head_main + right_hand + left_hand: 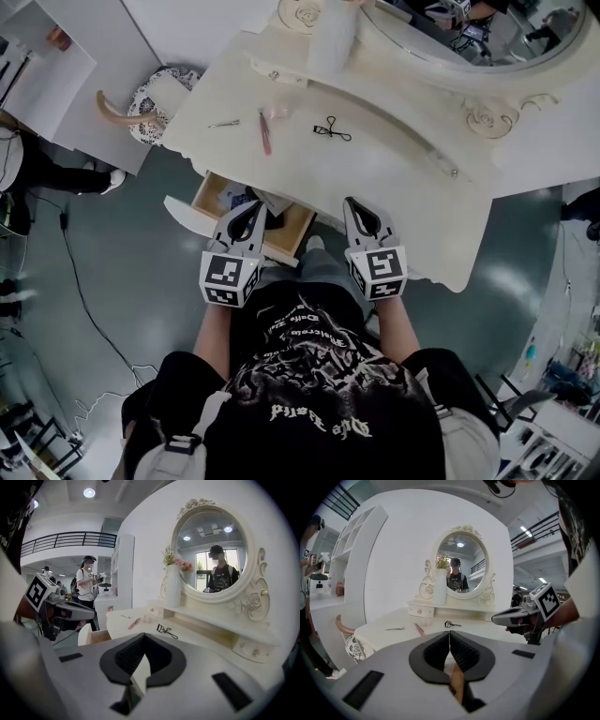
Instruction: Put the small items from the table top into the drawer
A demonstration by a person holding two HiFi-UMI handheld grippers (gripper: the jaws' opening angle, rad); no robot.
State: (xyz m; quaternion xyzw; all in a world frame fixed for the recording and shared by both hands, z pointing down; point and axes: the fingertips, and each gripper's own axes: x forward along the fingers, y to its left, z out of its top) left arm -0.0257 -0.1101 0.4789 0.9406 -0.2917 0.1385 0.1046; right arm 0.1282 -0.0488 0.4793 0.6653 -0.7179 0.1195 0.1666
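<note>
Both tongs are pressed together with nothing pinched in either. The left tongs [254, 212] [449, 638] have their black pads meeting in a thin line. The right tongs [355, 205] [142, 642] look the same, shut tight and empty. The person holds both low, just off the near edge of the counter [412, 197]. The left pair sits above the open drawer [284, 236] and the right pair is beside it, further right.

The small stuff is all out on the counter top, on its left half and well apart from both tongs:
- tweezers [223, 123] furthest left
- a pink stick [265, 132] just right of those, lying near-to-far
- a small pale lump [276, 112] right at the far end of the stick, can't tell what it is
- a black eyelash curler [332, 130] [451, 624] [166, 630] further right, nearer the middle

The drawer hangs out under the near left side of the counter, wooden inside. There's something dark in it, but I can't make out what.

At the far side there's an oval mirror [460, 564] [213, 555] with a white vase [439, 587] [173, 588] on the little shelf to its left. A patterned stool [153, 97] sits off the counter's left end.
</note>
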